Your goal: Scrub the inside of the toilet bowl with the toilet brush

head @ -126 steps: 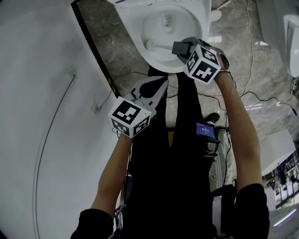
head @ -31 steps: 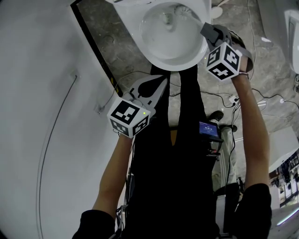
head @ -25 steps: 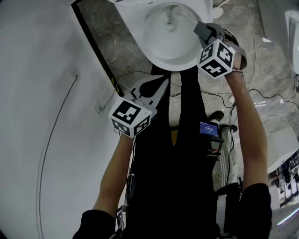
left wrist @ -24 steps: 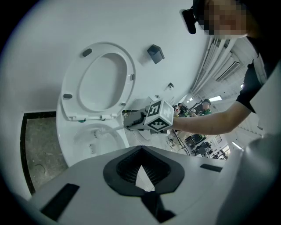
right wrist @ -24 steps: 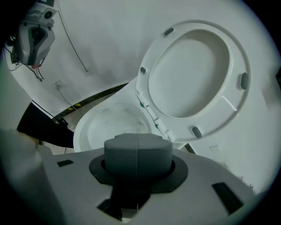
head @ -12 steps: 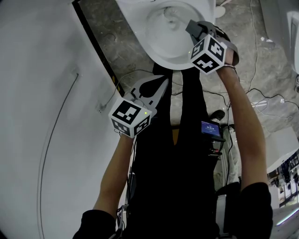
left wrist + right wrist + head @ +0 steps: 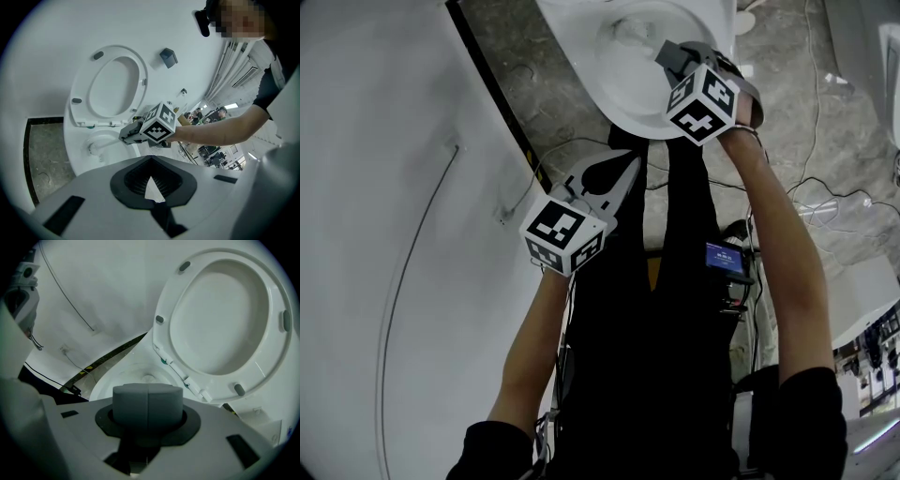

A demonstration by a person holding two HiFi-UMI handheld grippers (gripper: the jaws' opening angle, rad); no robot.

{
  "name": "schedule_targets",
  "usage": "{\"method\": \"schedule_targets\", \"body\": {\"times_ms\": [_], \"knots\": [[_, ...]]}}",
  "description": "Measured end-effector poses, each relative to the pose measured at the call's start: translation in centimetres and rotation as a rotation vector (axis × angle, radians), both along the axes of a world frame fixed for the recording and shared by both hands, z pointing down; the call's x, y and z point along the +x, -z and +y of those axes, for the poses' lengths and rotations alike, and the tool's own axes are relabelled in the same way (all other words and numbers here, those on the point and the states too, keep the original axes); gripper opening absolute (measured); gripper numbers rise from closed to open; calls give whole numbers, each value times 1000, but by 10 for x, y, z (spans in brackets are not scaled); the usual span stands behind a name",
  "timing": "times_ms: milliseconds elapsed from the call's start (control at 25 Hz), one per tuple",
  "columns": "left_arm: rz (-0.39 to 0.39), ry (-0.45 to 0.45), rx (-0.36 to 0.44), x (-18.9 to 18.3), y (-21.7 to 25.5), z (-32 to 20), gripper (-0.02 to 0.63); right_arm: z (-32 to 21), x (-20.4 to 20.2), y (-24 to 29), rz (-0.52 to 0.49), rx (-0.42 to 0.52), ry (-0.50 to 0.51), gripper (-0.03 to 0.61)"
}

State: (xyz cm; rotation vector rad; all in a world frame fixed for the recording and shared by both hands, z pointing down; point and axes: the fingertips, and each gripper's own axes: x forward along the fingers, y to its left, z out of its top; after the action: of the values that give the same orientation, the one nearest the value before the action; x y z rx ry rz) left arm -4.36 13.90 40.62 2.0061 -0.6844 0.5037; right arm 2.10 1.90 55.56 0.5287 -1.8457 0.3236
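Quick one on where we're at: the right claw sits just over the near rim of the toilet bowl with its 2 pads pressed flat together. In its own view we can't see anything poking out past those pads, just the bowl's hollow straight ahead and the raised seat up and to its right. The left gripper view sorts it out, though. The white toilet brush comes straight out of the front of that claw, so we read it as clamped on the handle end. The brush's long axis runs on in line with the claw, forward and down, and the head sits at the far end, low inside the bowl against the wall. We can't tell how hard it's pressing. The left claw has its fingers closed to a point with nothing in them. It hangs well back from the bowl, closer to our body, so only 1 arm is in play here. Our guess is the next stroke is all about swinging the right claw so the head at the far end drags around the inner wall.
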Motion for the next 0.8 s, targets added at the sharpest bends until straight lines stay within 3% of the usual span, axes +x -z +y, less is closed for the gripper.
{"method": "schedule_targets", "body": {"times_ms": [440,800], "knots": [[8,-10,0,8,-1,2,11,31,-20,-3,-49,-67,86,155],[13,-15,4,13,-1,6,11,72,-7,-8,-91,-149,54,155]]}}
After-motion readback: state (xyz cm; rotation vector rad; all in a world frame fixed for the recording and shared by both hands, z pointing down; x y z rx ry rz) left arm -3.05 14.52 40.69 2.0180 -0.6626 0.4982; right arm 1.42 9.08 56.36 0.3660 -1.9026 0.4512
